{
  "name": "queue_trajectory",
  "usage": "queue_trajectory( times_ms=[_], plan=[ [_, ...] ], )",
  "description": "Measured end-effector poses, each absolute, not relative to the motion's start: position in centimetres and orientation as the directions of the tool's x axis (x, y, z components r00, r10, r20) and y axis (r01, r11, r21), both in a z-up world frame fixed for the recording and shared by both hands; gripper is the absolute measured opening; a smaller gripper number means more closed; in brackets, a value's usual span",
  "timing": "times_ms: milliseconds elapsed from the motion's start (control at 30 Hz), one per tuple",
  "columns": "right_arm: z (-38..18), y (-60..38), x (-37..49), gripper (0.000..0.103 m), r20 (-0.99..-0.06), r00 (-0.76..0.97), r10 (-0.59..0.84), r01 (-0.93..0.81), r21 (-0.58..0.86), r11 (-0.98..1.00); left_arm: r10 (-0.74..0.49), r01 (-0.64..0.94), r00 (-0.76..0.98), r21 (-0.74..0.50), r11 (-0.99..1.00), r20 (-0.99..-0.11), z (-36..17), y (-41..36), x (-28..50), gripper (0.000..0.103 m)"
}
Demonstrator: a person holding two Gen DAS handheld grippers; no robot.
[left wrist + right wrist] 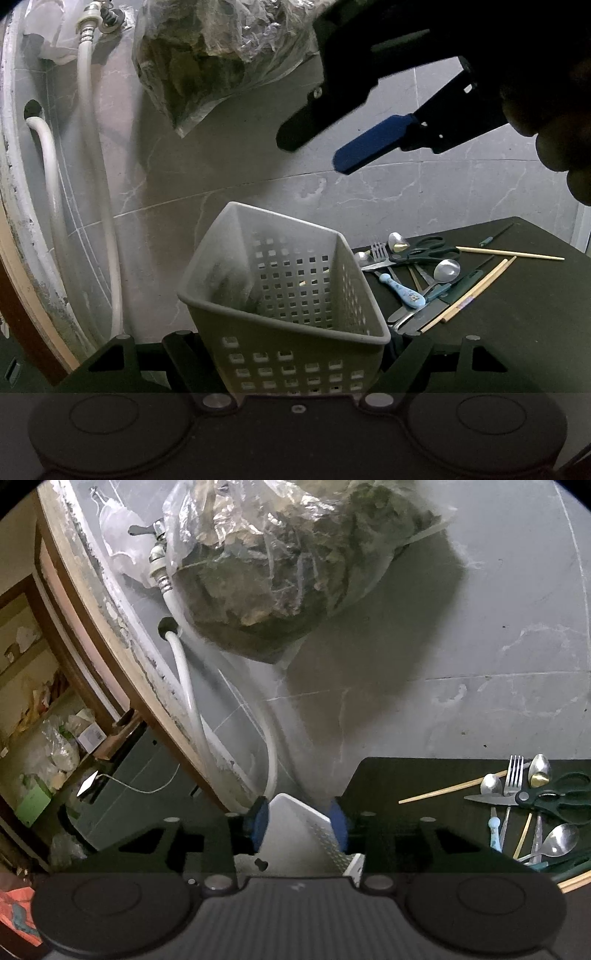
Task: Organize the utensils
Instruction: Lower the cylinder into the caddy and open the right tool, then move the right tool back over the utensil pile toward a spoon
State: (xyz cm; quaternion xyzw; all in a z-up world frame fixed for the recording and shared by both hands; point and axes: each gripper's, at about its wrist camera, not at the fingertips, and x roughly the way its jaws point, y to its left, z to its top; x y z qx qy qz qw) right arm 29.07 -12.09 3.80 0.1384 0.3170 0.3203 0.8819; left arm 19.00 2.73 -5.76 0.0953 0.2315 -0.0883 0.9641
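Now, left tongs (pixel 295 363) clamped on grey perforated plastic basket (pixel 284 295) (tilted, at dark worktop (pixel 517 314) edge), right tongs (pixel 314 147) apart above it, nothing held, mixed utensils (pixel 424 273) heaped on worktop beside basket.

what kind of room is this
Probably a home kitchen or utility corner. Grey marble-look wall tiles, a tap with white hoses running down the wall, and a dark table strewn with cutlery, scissors and chopsticks beside a plastic basket.
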Motion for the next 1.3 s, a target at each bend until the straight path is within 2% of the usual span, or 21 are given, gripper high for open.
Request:
queue_trajectory(
  times_ms=[133, 200, 267, 400, 633, 833, 1300],
  plan=[
    [4.1, -13.0, 29.2, 0.065, -0.448, 0.626, 0.638, -0.455, 0.455, 0.766, -0.123, 0.211, 0.877, 0.144, 0.967, -0.464, -5.7, 2.7, 19.1, 0.078],
    [4.1, -13.6, 29.4, 0.08, -0.444, 0.644, 0.623, -0.436, 0.456, 0.776, -0.122, 0.211, 0.877, 0.144, 0.967, -0.464, -5.7, 2.7, 19.1, 0.079],
    [4.1, -14.4, 29.5, 0.09, -0.444, 0.668, 0.597, -0.41, 0.451, 0.793, -0.123, 0.212, 0.877, 0.144, 0.967, -0.464, -5.7, 2.7, 19.1, 0.079],
    [3.4, -16.1, 30.1, 0.102, -0.463, 0.708, 0.533, -0.337, 0.442, 0.831, -0.121, 0.21, 0.877, 0.145, 0.967, -0.464, -5.7, 2.7, 19.2, 0.079],
    [0.8, -19.0, 31.3, 0.103, -0.569, 0.728, 0.383, -0.156, 0.406, 0.9, -0.109, 0.199, 0.876, 0.148, 0.969, -0.469, -5.7, 2.6, 19.4, 0.079],
    [-2.2, -21.5, 32.5, 0.103, -0.647, 0.683, 0.338, -0.014, 0.451, 0.892, -0.087, 0.18, 0.874, 0.152, 0.972, -0.477, -5.6, 2.2, 19.5, 0.079],
    [-8.5, -28.8, 35.9, 0.103, -0.657, 0.67, 0.345, 0.203, 0.61, 0.766, -0.025, 0.114, 0.866, 0.148, 0.982, -0.499, -5.3, 1.1, 19.9, 0.079]
  ],
)
